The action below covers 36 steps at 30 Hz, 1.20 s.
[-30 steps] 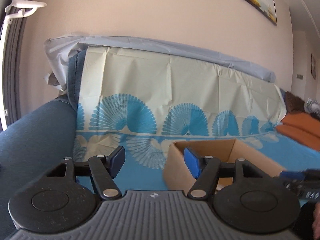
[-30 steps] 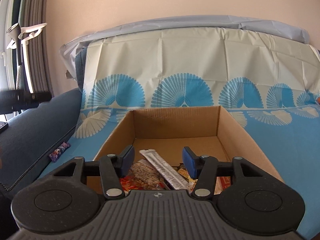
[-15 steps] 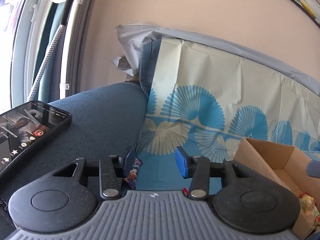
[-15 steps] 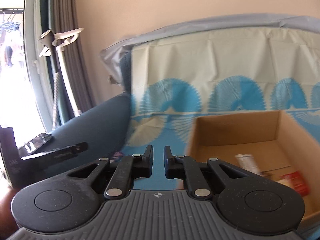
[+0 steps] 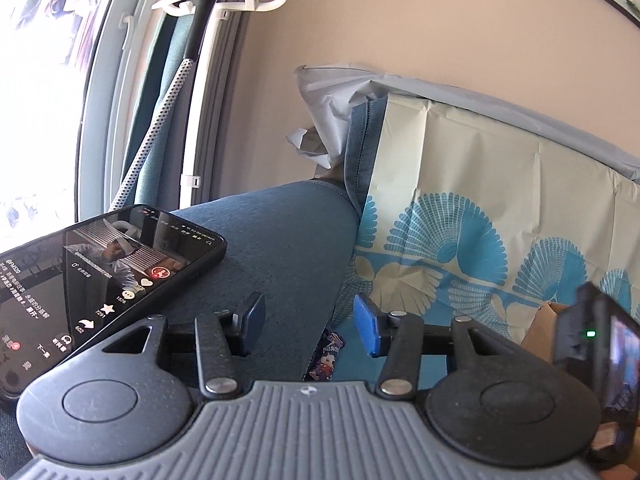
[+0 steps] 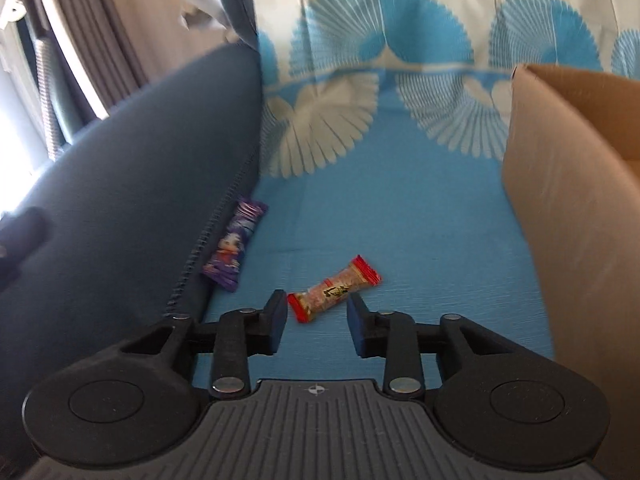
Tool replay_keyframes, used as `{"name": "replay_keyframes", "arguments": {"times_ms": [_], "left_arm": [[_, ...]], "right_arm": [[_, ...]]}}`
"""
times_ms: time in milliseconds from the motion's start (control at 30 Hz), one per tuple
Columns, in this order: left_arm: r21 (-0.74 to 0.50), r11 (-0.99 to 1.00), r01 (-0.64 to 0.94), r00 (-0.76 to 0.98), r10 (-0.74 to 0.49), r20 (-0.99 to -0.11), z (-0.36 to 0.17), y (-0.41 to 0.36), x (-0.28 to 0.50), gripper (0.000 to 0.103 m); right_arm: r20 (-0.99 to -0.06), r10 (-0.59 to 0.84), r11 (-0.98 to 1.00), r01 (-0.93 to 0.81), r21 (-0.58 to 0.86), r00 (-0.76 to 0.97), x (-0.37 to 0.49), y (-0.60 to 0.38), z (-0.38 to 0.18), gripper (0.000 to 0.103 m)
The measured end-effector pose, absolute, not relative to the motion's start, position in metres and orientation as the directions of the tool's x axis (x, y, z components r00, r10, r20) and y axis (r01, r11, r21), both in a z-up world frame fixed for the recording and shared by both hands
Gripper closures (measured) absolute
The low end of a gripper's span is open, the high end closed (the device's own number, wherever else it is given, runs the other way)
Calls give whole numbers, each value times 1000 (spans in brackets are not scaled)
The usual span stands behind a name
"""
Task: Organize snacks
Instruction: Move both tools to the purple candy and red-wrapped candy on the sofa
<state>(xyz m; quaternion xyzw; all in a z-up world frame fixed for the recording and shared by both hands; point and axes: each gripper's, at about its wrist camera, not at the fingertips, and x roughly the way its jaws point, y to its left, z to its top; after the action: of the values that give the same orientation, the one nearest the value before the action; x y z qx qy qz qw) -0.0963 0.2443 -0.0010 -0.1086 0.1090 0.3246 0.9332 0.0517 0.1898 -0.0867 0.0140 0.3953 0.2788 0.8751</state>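
Observation:
A red-ended snack packet (image 6: 334, 289) lies on the blue sofa cover just ahead of my right gripper (image 6: 317, 322), which is open and empty above it. A purple snack packet (image 6: 235, 245) lies against the sofa arm seam to the left; it also shows in the left wrist view (image 5: 326, 356). The cardboard box (image 6: 560, 184) stands to the right. My left gripper (image 5: 310, 326) is open and empty, held over the sofa arm edge, with the purple packet below it.
A phone (image 5: 100, 280) with a lit screen lies on the dark blue sofa arm (image 5: 280, 232) at left. The other gripper's body (image 5: 600, 360) shows at the right edge. A patterned cover (image 6: 400, 60) drapes the sofa back. A clothes steamer pole (image 5: 168, 92) stands by the window.
Both grippers swung left from the box toward the sofa arm. The right gripper closed, then opened again and dropped toward the red-ended packet. The left gripper stayed open.

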Motion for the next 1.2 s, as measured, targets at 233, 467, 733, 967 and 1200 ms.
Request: {"name": "replay_keyframes", "arguments": {"times_ms": [233,467,733,967,1200], "left_arm": [[-111,784,-611,776,565,-280,-5,245,-88,49],[-91,786,-612,772,567,-287,-7,243,-82,49],[-19,805,-593,768,558,-315,-12,240,-61,49],[104,816,-569,743,564,-360,-31,236,-16,62],[339,760,-555,658,650,-380,-67,225,42,27]], "right_arm": [[-740,393,895,-412,172,546,77,217,-115,48],[-700,369,881,-469,55,611,70,209,-114,85],[-680,448,794,-608,3,581,29,149,-86,85],[-672,492,743,-669,-7,554,-15,105,-75,85],[-701,472,766,-642,26,535,-11,104,-107,85]]}}
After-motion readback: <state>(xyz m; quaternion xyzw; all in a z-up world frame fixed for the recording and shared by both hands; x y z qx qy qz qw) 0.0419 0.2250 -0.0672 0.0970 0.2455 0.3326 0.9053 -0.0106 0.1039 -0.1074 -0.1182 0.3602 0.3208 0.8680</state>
